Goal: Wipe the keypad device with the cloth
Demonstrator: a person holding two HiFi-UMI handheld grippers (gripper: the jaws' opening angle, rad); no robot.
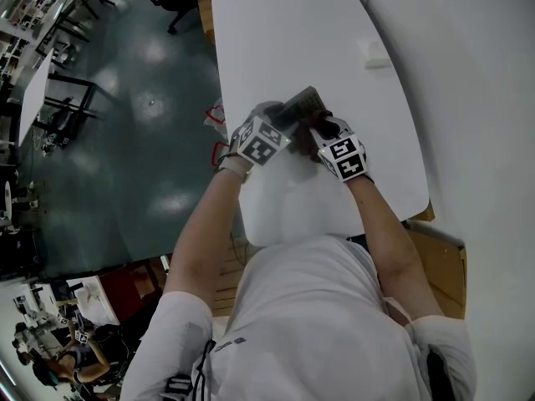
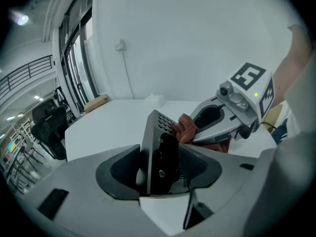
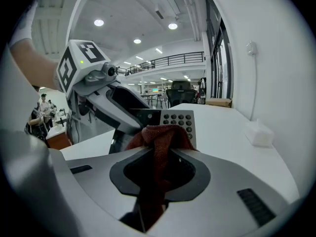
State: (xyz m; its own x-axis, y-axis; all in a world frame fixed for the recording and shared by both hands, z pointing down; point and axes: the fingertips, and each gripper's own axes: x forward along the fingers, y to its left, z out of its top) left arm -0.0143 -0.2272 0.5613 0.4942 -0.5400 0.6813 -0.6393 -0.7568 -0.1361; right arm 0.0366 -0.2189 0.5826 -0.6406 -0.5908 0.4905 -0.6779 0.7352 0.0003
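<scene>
Head view: my two grippers meet above the white desk, the keypad device between them. Left gripper view: my left gripper has its jaws clamped on the device's edge, standing it upright; it seems rigid, light and slick-sided, so the edges suit gripping. Right gripper view: my right gripper has its jaws pinching the soft rust-red cloth, bunched against the keys. No lettering is readable

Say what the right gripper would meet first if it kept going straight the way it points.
Probably the keypad: the cloth in the right gripper seems to touch its keys.
</scene>
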